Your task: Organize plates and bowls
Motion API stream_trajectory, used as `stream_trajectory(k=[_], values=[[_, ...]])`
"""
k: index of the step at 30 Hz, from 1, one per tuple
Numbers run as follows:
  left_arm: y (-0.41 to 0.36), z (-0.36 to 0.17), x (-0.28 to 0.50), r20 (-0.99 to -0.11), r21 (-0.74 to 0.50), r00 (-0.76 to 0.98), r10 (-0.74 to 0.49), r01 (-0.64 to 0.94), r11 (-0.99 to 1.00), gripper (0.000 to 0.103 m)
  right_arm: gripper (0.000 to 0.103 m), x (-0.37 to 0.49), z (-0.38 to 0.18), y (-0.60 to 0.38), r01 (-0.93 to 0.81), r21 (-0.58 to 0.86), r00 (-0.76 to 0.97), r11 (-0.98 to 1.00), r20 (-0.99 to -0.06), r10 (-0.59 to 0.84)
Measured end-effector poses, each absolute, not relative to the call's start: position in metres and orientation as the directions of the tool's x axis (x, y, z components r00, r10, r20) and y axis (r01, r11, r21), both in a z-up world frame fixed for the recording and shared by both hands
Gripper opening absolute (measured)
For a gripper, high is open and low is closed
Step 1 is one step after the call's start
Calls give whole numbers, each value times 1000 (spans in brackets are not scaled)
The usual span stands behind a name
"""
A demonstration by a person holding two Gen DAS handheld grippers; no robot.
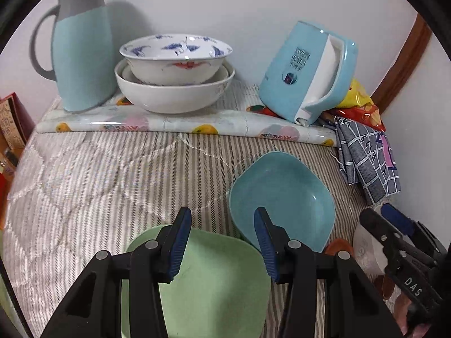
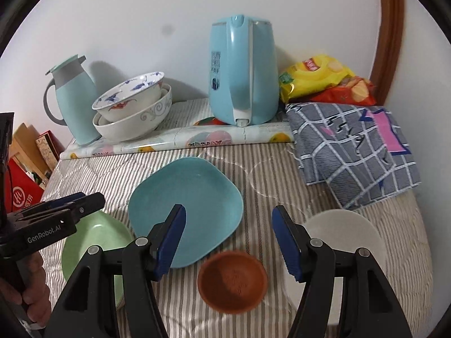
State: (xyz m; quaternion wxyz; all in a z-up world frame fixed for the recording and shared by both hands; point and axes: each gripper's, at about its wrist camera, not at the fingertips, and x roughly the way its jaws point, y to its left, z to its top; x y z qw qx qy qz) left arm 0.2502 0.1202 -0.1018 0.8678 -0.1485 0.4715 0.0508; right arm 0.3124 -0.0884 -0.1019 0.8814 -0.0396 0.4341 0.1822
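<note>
I took the blue plate (image 2: 184, 211) as my landmark on the striped cloth (image 2: 267, 169). The green plate (image 1: 203, 287) lay just to its left, and my left gripper (image 1: 222, 242) hung above that plate, released and holding nothing. On the near right of the blue plate sat the small brown bowl (image 2: 232, 281), and further right the white plate (image 2: 344, 231). My right gripper (image 2: 228, 239) stood over the brown bowl, also released and empty. Behind the blue plate, by the wall, the white bowls (image 1: 174, 76) were stacked between the jug (image 1: 81, 48) and the kettle (image 2: 242, 70).
</note>
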Motion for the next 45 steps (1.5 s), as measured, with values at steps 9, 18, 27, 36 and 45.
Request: stream_trajectory(k=[9, 18, 27, 36, 45], values=[[116, -129, 281, -860, -218, 505, -78, -224, 950, 44, 51, 348, -137, -73, -347, 54, 495, 936, -837, 232], [113, -152, 302, -877, -238, 469, -108, -227, 944, 43, 37, 361, -158, -55, -374, -21, 475, 927, -863, 172], [110, -164, 310, -883, -217, 459, -93, -225, 950, 29, 20, 370, -172, -49, -370, -49, 446, 928, -885, 131], [114, -159, 306, -853, -244, 512, -99, -223, 944, 9, 8, 370, -166, -53, -345, -34, 490, 938, -859, 149], [109, -115, 287, -800, -258, 591, -102, -186, 948, 9, 7, 351, -122, -67, -328, -5, 565, 945, -802, 192]])
